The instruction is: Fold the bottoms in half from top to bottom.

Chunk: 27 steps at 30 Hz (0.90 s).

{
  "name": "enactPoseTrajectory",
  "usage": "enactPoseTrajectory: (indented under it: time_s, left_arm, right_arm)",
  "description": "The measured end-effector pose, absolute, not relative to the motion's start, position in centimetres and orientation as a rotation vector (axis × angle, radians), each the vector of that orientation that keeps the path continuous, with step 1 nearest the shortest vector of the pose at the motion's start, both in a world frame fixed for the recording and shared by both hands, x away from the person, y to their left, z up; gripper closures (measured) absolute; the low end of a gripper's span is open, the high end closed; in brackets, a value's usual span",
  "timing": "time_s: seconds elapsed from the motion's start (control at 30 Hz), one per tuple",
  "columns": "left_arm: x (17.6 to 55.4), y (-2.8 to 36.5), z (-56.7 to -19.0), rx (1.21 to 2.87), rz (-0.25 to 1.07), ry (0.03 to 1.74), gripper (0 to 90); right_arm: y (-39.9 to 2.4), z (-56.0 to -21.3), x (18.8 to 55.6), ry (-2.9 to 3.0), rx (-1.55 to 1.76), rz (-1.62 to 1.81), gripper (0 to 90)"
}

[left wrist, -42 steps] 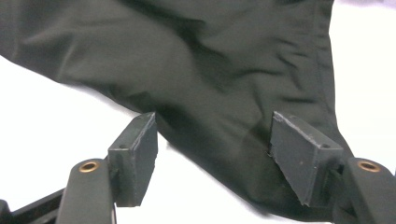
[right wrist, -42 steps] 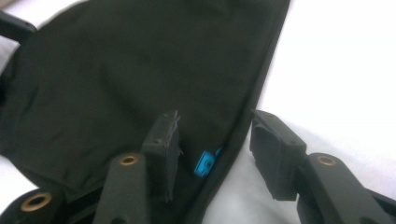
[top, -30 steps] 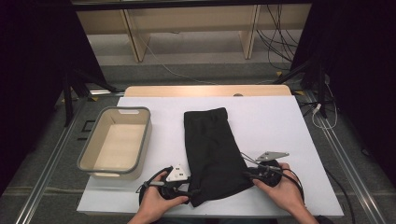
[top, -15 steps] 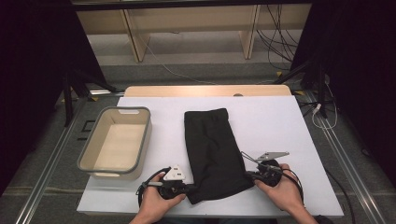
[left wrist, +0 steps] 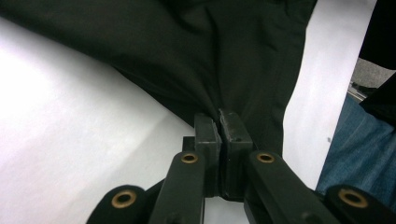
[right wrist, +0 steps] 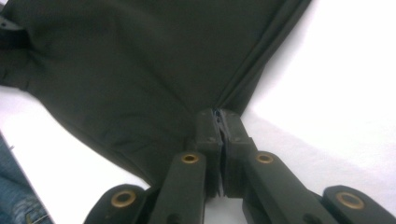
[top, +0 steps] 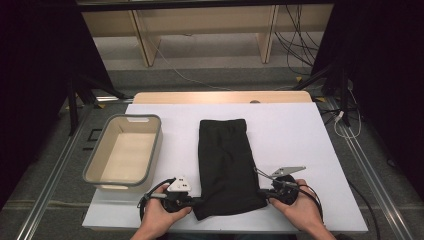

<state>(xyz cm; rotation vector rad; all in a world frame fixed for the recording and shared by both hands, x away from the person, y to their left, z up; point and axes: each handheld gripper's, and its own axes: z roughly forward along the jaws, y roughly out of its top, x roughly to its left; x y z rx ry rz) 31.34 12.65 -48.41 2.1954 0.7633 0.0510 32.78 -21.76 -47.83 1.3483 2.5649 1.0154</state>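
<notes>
The black cloth (top: 227, 165) is a long, folded garment lying flat at the middle of the white table (top: 300, 135), just right of the bin (top: 125, 152). The left gripper (top: 196, 201) and right gripper (top: 263, 194) each pinch a near corner. Since the earlier frame both jaws have closed onto the fabric, and the near edge has narrowed.

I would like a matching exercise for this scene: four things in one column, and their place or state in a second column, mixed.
1. black garment
2. bin
3. left tool
4. right tool

a. stands empty at the table's left
b. shut on the cloth's near left corner
c. lies flat in the middle
d. shut on the cloth's near right corner

Pairs: 1-c, 2-a, 3-b, 4-d
</notes>
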Motion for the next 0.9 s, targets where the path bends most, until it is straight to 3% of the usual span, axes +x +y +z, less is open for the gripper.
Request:
enactPoseTrajectory:
  time_s: [0.9]
  left_arm:
    - [29.9,13.7,-48.2,2.243,0.058,0.735,86.7]
  right_arm:
    - [-20.7,-47.5,30.2,2.660,1.289,1.001,88.6]
